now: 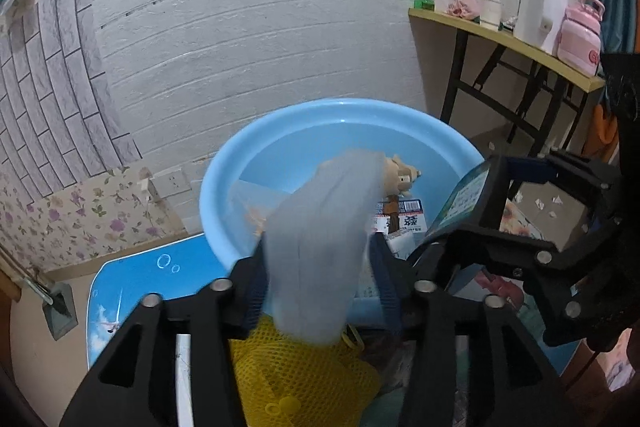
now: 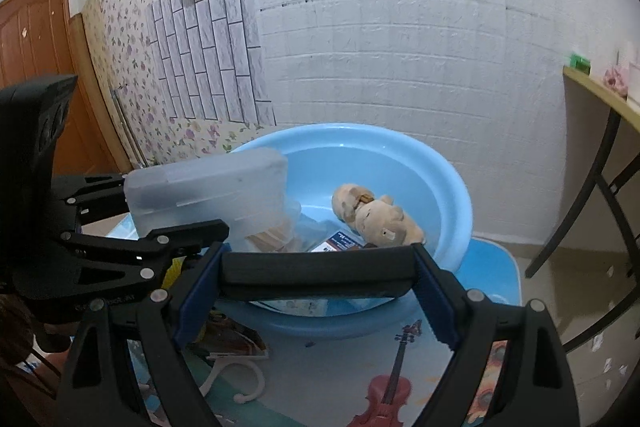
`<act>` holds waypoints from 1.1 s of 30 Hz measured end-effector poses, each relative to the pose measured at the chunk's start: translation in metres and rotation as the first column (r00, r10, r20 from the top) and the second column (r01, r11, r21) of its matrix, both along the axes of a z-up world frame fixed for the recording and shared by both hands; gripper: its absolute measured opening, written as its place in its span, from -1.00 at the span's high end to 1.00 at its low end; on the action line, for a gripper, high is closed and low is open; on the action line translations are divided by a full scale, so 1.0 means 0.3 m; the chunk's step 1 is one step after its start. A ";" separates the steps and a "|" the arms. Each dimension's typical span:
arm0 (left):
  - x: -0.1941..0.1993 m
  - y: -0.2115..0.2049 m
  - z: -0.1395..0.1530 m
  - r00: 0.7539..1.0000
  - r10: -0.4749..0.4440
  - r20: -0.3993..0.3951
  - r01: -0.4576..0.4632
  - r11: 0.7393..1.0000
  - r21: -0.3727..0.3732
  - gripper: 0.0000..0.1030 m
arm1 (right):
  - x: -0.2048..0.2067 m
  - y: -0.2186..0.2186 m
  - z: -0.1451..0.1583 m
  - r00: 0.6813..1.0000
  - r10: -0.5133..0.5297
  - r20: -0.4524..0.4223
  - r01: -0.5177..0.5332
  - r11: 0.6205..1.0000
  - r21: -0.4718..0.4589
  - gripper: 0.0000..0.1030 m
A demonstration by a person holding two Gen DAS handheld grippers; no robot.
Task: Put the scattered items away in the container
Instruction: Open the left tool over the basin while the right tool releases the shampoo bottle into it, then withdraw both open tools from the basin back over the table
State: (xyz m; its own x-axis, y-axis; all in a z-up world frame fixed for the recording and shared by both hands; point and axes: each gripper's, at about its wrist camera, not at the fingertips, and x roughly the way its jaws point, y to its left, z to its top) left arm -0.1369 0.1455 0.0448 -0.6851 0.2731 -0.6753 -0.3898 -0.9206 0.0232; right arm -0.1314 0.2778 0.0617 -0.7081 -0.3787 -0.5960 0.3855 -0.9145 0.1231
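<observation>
Left gripper (image 1: 316,247), fingers spread around a translucent frosted plastic box (image 1: 320,243) at the round light-blue plastic basin's (image 1: 224,163) seven-o'clock rim; right gripper (image 2: 316,271) pinching a flat black rectangular case (image 2: 316,277) at its five-o'clock rim.

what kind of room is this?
Likely a room in a home, not a lab: floral wallpaper and a wooden door, a side table with a pink bottle, and a blue basin on a printed floor mat.
</observation>
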 end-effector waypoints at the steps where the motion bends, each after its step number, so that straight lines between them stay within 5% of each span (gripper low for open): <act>1: 0.007 -0.007 0.009 1.000 -0.003 -0.007 0.003 1.000 0.015 -0.17 | 0.002 -0.001 0.000 1.000 0.000 0.004 0.000 1.000 -0.001 -0.73; 25: 0.173 -0.158 -0.002 0.996 0.084 0.001 -0.084 0.996 0.012 -0.42 | 0.057 -0.013 0.006 0.999 -0.050 0.018 0.049 0.998 0.043 -0.76; 33: 0.215 -0.203 -0.013 0.993 0.120 0.005 -0.120 0.993 0.007 -0.43 | 0.046 -0.036 -0.029 0.994 -0.060 0.093 0.055 0.997 0.053 -0.81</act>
State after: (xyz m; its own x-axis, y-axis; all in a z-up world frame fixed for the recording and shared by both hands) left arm -0.0724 0.0847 0.0408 -0.7105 0.1939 -0.6765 -0.2763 -0.9610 0.0146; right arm -0.1175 0.2670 0.0531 -0.6672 -0.3067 -0.6788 0.3209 -0.9407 0.1096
